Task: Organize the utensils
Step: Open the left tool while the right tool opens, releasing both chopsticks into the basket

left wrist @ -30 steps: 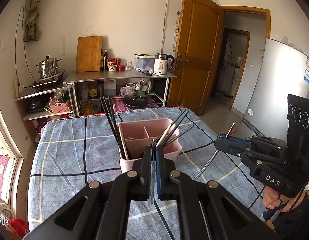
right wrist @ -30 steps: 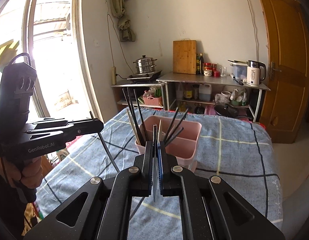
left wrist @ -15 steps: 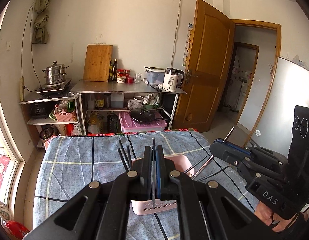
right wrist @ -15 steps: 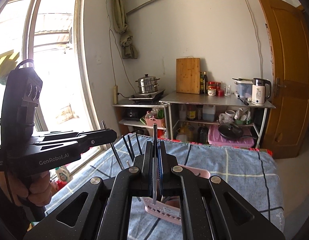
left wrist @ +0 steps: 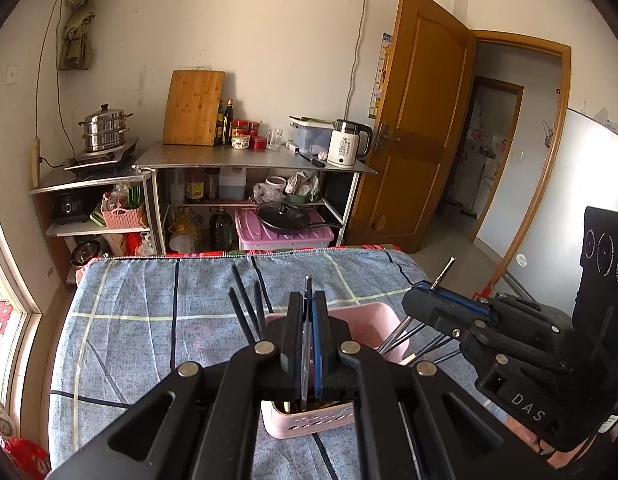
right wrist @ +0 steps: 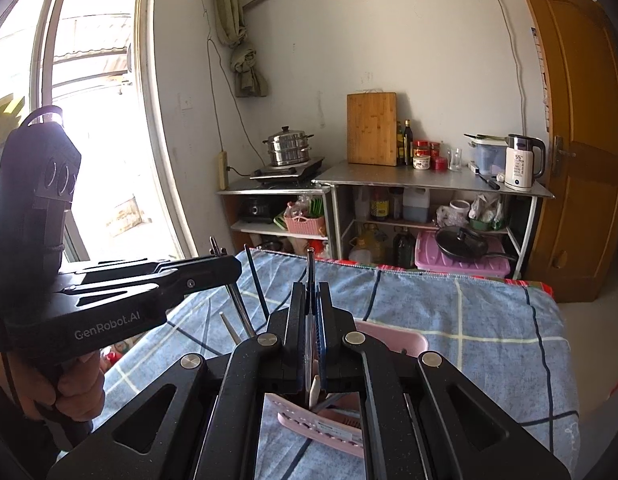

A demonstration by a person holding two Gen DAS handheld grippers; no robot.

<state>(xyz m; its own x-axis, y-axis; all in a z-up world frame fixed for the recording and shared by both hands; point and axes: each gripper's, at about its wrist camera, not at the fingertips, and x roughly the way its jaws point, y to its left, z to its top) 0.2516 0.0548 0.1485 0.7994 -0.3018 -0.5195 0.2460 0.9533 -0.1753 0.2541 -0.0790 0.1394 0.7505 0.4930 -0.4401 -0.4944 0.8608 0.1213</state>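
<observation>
A pink divided utensil holder (left wrist: 373, 316) stands on the blue checked tablecloth (left wrist: 149, 320), mostly hidden beneath my fingers. Black chopsticks (left wrist: 245, 312) lean out of its left side, and more stick out on the right. My left gripper (left wrist: 308, 300) is shut on a thin metal chopstick (left wrist: 308, 282) just above the holder. To its right, my right gripper (left wrist: 423, 295) is shut on a second metal chopstick (left wrist: 443, 273). The right wrist view shows the right gripper (right wrist: 310, 292) and its chopstick (right wrist: 310, 258) over the holder (right wrist: 393, 338), with the left gripper (right wrist: 231, 270) alongside.
Beyond the table's far edge stands a metal shelf rack (left wrist: 249, 160) with a kettle, jars, a cutting board and a steamer pot. A wooden door (left wrist: 421, 120) stands open at the right, and a window (right wrist: 89, 120) is at the left. A hand (right wrist: 69, 392) holds the left gripper's handle.
Both grippers have moved forward with their chopsticks. The pink holder, which was ahead of the fingertips, now lies under them. Both stayed shut.
</observation>
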